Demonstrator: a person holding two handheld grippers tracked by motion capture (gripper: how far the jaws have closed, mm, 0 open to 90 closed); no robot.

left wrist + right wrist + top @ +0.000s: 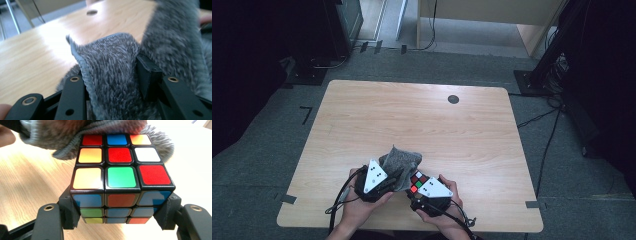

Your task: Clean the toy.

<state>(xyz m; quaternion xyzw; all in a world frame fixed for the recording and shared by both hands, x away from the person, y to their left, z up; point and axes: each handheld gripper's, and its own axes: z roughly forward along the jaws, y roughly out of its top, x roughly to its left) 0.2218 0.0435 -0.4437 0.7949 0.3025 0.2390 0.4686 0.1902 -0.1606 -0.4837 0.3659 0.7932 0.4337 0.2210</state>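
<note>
A grey fluffy cloth [399, 160] rises from my left gripper [397, 179] near the table's front edge. In the left gripper view the cloth [110, 57] is bunched between the two black jaws, and my left gripper [113, 75] is shut on it. Just to its right, my right gripper [417, 189] is shut on a colour cube [418, 181] with a black frame. In the right gripper view the cube [121, 162] sits between the pads [68, 212] of my right gripper [120, 213]. The cloth [62, 135] touches the cube's far side.
The wooden table [412, 115] has a dark round plug [453, 99] near its far edge. Bare tabletop stretches beyond the two grippers. Around the table, grey carpet carries cables [542, 150], tape marks and black stands [552, 50].
</note>
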